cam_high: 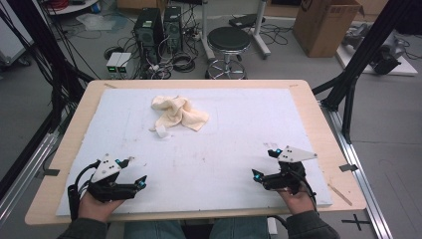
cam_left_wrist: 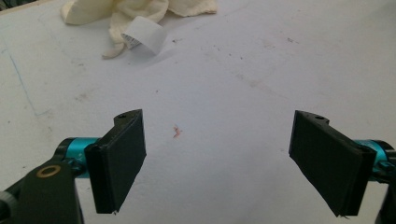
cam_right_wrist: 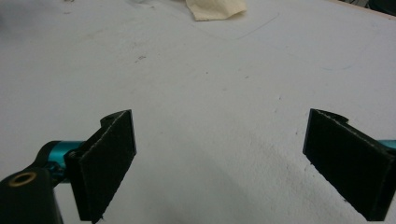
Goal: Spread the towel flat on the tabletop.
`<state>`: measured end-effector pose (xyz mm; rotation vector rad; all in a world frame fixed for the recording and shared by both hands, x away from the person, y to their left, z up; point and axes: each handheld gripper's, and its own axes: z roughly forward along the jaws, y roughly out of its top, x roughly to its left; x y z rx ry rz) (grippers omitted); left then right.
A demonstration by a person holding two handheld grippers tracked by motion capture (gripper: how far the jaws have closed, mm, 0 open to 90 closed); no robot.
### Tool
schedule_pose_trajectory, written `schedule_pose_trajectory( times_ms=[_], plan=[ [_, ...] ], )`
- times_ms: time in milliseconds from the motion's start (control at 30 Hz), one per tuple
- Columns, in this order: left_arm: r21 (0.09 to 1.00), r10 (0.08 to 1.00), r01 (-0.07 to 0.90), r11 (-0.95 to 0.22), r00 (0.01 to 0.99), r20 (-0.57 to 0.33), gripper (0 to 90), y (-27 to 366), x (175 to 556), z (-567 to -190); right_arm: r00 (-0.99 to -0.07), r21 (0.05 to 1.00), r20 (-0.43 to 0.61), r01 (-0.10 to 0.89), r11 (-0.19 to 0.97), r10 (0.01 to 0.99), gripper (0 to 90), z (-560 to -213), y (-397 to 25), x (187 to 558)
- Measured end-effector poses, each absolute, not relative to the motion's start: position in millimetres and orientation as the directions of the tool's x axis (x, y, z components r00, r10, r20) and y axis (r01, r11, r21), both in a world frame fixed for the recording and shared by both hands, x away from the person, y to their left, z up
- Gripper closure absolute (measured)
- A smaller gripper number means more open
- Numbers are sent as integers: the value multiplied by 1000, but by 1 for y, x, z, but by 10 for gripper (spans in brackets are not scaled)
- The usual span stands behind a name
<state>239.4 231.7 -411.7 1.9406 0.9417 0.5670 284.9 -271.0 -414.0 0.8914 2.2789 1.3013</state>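
A crumpled cream cloth (cam_high: 179,113) lies on the white foam board (cam_high: 224,149) at the far centre-left, with a white label tag (cam_high: 161,131) at its near edge. My left gripper (cam_high: 137,170) rests at the near left, open with nothing between its jaws. My right gripper (cam_high: 264,163) sits at the near right, also open and holding nothing. In the left gripper view the cloth (cam_left_wrist: 140,11) and its curled tag (cam_left_wrist: 142,37) lie well ahead of the left gripper (cam_left_wrist: 224,158). In the right gripper view a corner of the cloth (cam_right_wrist: 217,8) lies far beyond the right gripper (cam_right_wrist: 224,163).
The foam board lies on a wooden table (cam_high: 318,124). Behind the table on the floor stand a black stool (cam_high: 229,42), computer towers (cam_high: 158,27), cables and a cardboard box (cam_high: 323,25). Black frame posts (cam_high: 358,59) rise at the right.
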Motion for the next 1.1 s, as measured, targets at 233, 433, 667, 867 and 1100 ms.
schedule_pose_trajectory(
  times_ms=[233,433,667,867,1100],
  plan=[
    [863,783,380,-332,622,28,192,227,244,-411,-725,866,-1,344,363,689,87,-414,-275,283],
    [867,780,376,-328,625,25,199,224,248,-408,-730,861,-1,347,372,683,87,-415,-272,285],
    [867,765,374,-329,644,12,214,212,263,-398,-732,859,7,353,370,681,87,-415,-273,285],
    [860,755,382,-338,655,5,255,203,281,-393,-729,867,0,341,363,685,87,-412,-275,287],
    [867,761,391,-308,648,-22,263,195,302,-389,-727,869,11,347,354,687,88,-412,-276,287]
  ],
)
